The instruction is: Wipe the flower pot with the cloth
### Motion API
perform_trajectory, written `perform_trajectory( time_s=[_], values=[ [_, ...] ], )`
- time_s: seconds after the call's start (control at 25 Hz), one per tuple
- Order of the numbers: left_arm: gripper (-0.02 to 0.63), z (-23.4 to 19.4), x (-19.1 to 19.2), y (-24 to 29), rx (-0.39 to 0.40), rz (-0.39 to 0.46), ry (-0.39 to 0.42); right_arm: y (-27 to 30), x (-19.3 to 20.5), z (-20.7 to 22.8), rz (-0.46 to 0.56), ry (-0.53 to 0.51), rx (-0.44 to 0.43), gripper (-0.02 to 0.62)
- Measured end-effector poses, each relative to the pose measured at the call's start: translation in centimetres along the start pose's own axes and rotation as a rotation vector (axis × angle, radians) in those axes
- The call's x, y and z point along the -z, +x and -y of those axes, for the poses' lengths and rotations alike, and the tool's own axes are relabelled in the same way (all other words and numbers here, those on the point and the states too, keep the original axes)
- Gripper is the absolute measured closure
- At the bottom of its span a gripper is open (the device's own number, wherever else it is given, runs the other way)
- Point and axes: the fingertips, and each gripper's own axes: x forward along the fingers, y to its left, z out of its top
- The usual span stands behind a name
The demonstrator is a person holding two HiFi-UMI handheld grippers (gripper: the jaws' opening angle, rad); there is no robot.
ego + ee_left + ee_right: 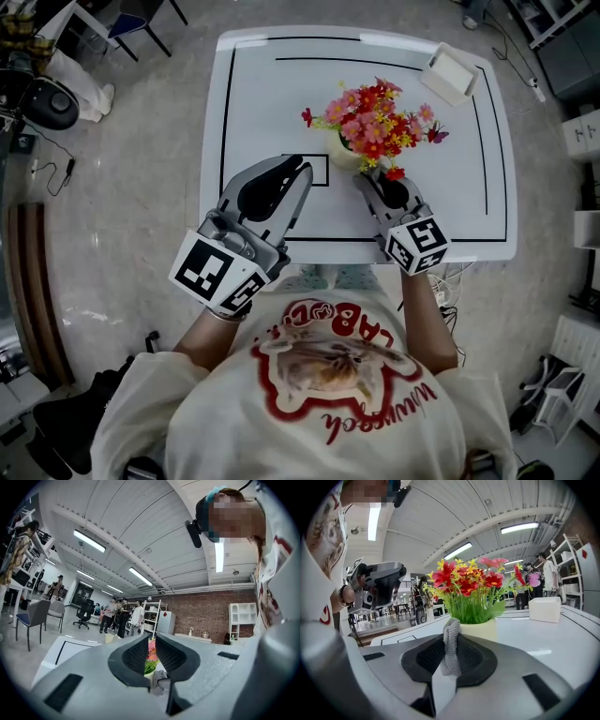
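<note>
While the right gripper (368,178) pinched the grey cloth (451,641) just near of the flower pot (343,150) on the table (272,94), the left gripper (302,167) was shut, empty; best bet was gentle strokes, no tipping.

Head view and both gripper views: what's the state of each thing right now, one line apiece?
Left gripper: shut, empty, beside the pot.
Right gripper: shut on the cloth.
Cloth: bunched, pinched upright; contact with the pot unclear.
Flower pot: upright on the table, flowers in it.
</note>
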Motion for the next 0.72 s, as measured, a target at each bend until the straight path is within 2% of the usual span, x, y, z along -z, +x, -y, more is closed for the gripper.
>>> perform_trajectory(
  time_s=[0.24, 0.52, 0.72],
  values=[
    [0.557, -0.5, 0.1, 0.1, 0.001, -0.006, 0.016, -1.2, -2.0, -2.5, 0.038, -0.019, -0.067, 0.531],
    [0.557, 0.7, -0.2, 0.5, 0.101, -0.01, 0.047, -3.9, -7.8, -6.9, 0.12, -0.078, -0.174, 0.531],
    [0.552, 1.2, -1.3, 0.6, 0.14, 0.019, 0.045, -5.6, -12.6, -8.8, 0.177, -0.111, -0.225, 0.531]
  ],
)
